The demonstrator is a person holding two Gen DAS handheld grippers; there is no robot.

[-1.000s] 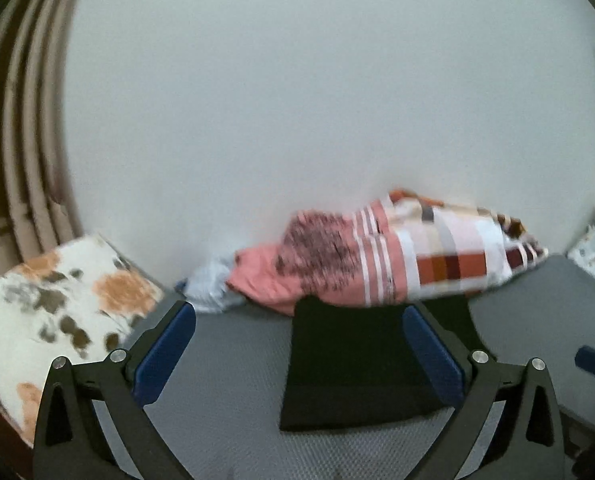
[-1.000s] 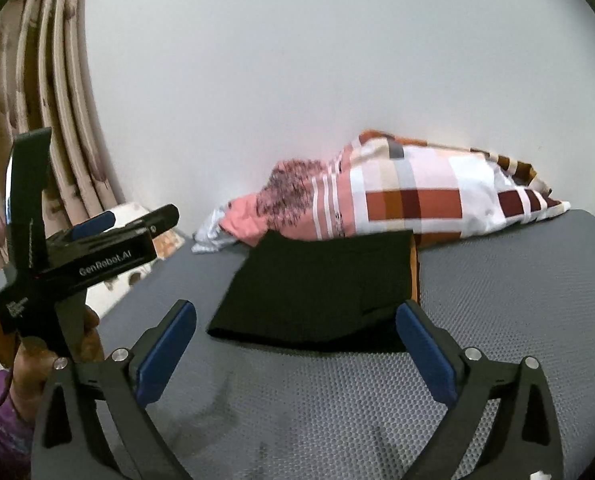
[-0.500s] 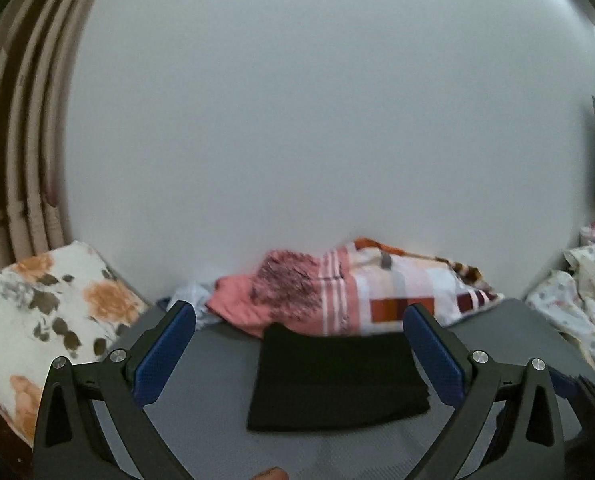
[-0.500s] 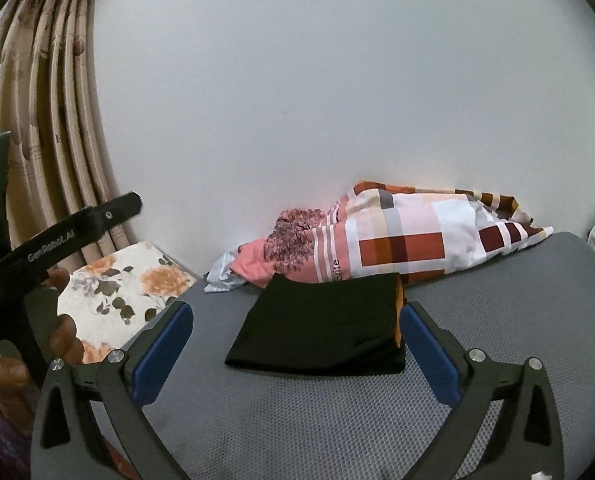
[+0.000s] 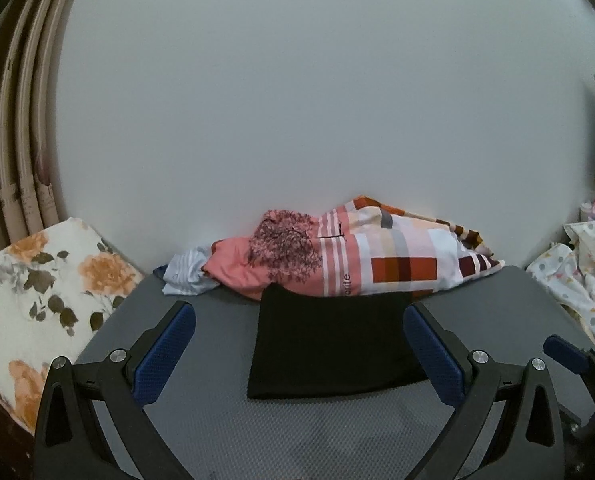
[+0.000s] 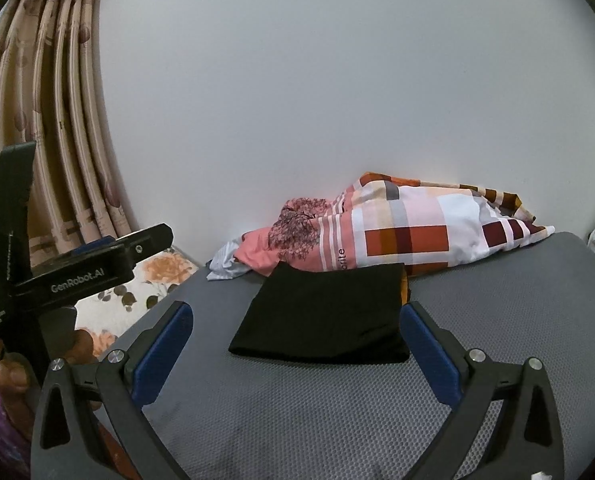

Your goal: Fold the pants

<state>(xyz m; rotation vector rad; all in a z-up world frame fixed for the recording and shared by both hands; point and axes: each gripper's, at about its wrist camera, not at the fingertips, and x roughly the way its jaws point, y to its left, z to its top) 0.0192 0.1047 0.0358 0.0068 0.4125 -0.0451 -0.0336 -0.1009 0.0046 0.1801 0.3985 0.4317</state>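
Observation:
The black pants (image 5: 333, 344) lie folded into a flat rectangle on the grey mattress (image 5: 297, 432); they also show in the right wrist view (image 6: 321, 320). My left gripper (image 5: 299, 344) is open and empty, held back from the pants and above the mattress. My right gripper (image 6: 297, 344) is open and empty, also short of the pants. The left gripper's body (image 6: 77, 272) shows at the left of the right wrist view, and part of the right gripper (image 5: 569, 356) at the right of the left wrist view.
A bundle of pink and checked bedding (image 5: 357, 256) lies against the white wall behind the pants. A floral pillow (image 5: 41, 300) sits at the left, by the curtain (image 6: 57, 140). Patterned clothes (image 5: 577, 276) are piled at the right.
Both grippers pulled back and rose half a second ago, then came slightly closer again. The folded pants have not moved. Both grippers stayed open.

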